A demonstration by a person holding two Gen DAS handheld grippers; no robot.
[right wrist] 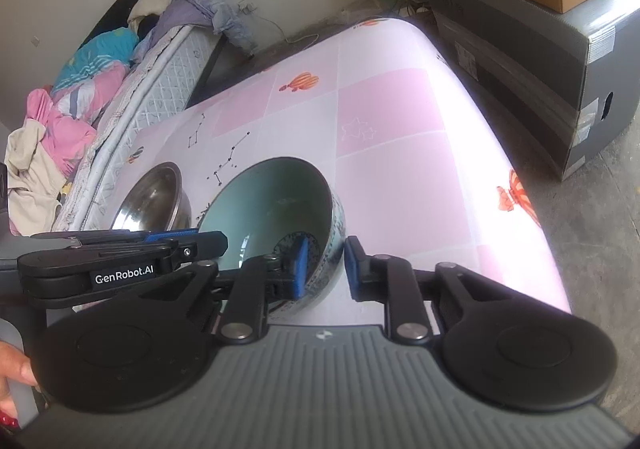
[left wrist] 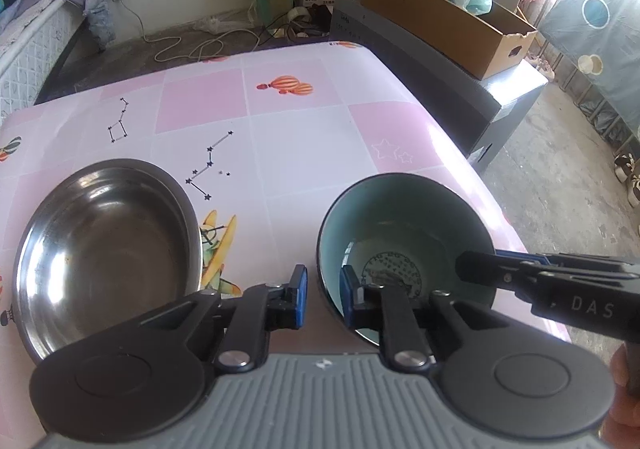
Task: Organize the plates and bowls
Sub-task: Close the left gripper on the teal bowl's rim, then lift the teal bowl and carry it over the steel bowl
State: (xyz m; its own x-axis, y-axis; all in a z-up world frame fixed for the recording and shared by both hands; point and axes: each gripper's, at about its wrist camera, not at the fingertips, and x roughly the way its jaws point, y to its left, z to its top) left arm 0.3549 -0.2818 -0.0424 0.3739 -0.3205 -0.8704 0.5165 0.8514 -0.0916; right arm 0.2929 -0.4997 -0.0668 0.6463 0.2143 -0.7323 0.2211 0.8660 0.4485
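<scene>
Bowl [left wrist: 404,245] looks glazed, stiff, slippery and breakable; each hand-held gripper, left [left wrist: 323,291] and right [right wrist: 326,269], pinches its rim wall, the sensible hold.

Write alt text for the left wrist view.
Both grippers clamp the rim of a teal-lined bowl on a pink checked table: the left gripper on its near rim, the right gripper reaching in from the right onto its right rim. A steel bowl sits to the left, apart.
</scene>
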